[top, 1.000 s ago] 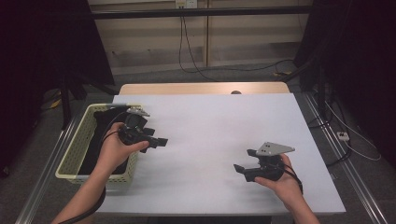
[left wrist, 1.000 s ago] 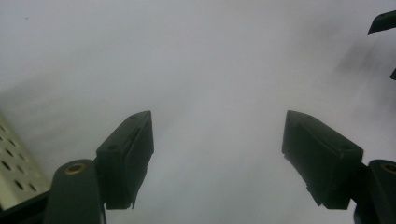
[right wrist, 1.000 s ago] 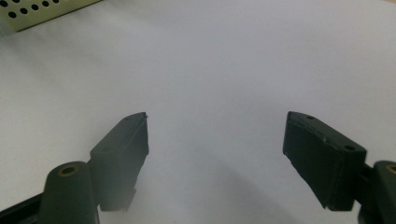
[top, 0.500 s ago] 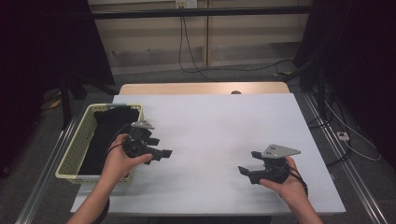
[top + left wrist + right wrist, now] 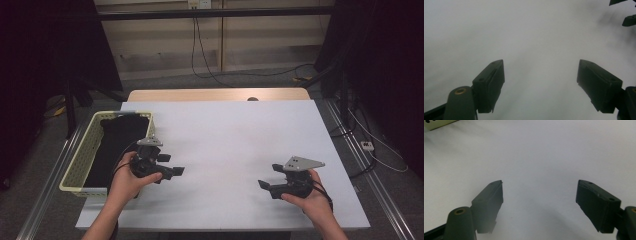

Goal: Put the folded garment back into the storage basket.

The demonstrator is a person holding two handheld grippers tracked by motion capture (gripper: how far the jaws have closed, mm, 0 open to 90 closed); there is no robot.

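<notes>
In the high view, your left gripper (image 5: 176, 171) sat over the white bench (image 5: 235, 135) just beside the near right corner of the yellow basket (image 5: 82, 157), its jaws pointing toward the middle of the bench. A black cloth (image 5: 116, 142) lay inside that basket, apart from both grippers. Your right gripper (image 5: 263, 184) sat near the front right of the bench, well apart from the left one, jaws pointing left. In the left gripper view, the jaws stood apart with bare bench between them; the other gripper's jaw tips (image 5: 629, 20) appeared at the top right corner. In the right gripper view, the jaws likewise stood apart over bare bench, gripping nothing, with a corner of the basket (image 5: 437, 123) at the top left.
</notes>
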